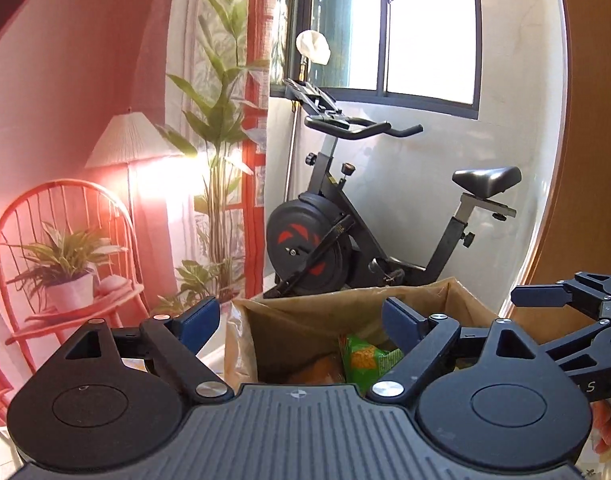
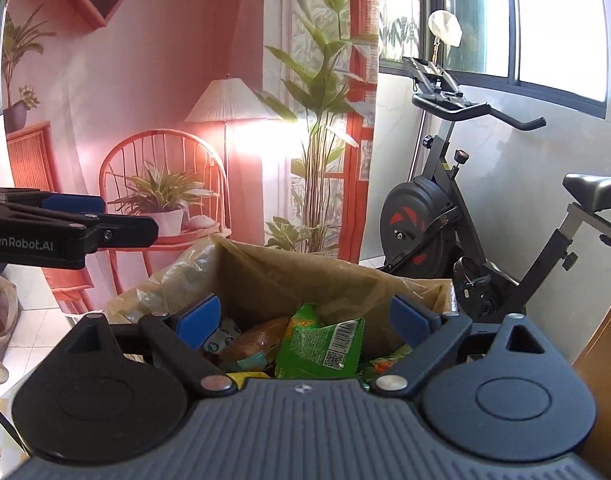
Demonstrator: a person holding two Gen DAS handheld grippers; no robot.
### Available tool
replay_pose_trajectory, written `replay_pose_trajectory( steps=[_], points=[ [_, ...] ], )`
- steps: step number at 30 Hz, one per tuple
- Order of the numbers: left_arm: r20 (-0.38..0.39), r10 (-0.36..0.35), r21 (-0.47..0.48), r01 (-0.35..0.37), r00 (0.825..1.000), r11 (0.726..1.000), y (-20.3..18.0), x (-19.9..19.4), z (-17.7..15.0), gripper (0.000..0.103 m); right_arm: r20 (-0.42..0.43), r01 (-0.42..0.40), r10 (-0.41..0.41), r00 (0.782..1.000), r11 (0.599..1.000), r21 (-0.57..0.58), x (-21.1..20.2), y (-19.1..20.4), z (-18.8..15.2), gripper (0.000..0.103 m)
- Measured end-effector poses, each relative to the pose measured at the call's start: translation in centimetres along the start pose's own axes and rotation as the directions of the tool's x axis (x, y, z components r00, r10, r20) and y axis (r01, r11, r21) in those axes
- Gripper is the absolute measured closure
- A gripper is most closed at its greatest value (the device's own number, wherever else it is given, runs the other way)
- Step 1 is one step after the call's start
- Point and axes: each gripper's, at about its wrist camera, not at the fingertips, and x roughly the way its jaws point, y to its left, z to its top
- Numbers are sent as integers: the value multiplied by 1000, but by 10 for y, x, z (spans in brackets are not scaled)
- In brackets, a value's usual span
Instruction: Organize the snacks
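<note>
Grippers — left (image 1: 301, 322), right (image 2: 305, 318) — both spread wide, empty. I'm hovering them over the box (image 2: 265, 268) to pick a snack (image 2: 321, 344).

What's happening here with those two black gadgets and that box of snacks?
A person holds a grasping tool in each hand over a cardboard box lined with a plastic bag. Both the left tool and the right tool are open and hold nothing. Snack packets lie inside, among them a green packet and a brown packet. An exercise bike stands behind the box.
</note>
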Motion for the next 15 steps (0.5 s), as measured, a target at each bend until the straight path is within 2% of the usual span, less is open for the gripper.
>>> replay_pose_trajectory(
  steps=[2,3,10,15],
  points=[
    [38,62,8,-62,997,998,-6,-15,6,12,14,11,-11,1000,1000,10,-15,0,5,9],
    [51,71,-4,-71,996,998,-6,-23,7,12,29,11,-12,1000,1000,17,-26,-1,7,9],
    [101,62,-100,-52,993,994,-6,-71,9,11,163,56,-61,985,998,35,-92,7,8,3],
    [122,75,-125,-60,990,990,-12,-95,-4,8,201,45,-61,978,996,80,-118,14,-1,1]
  ],
)
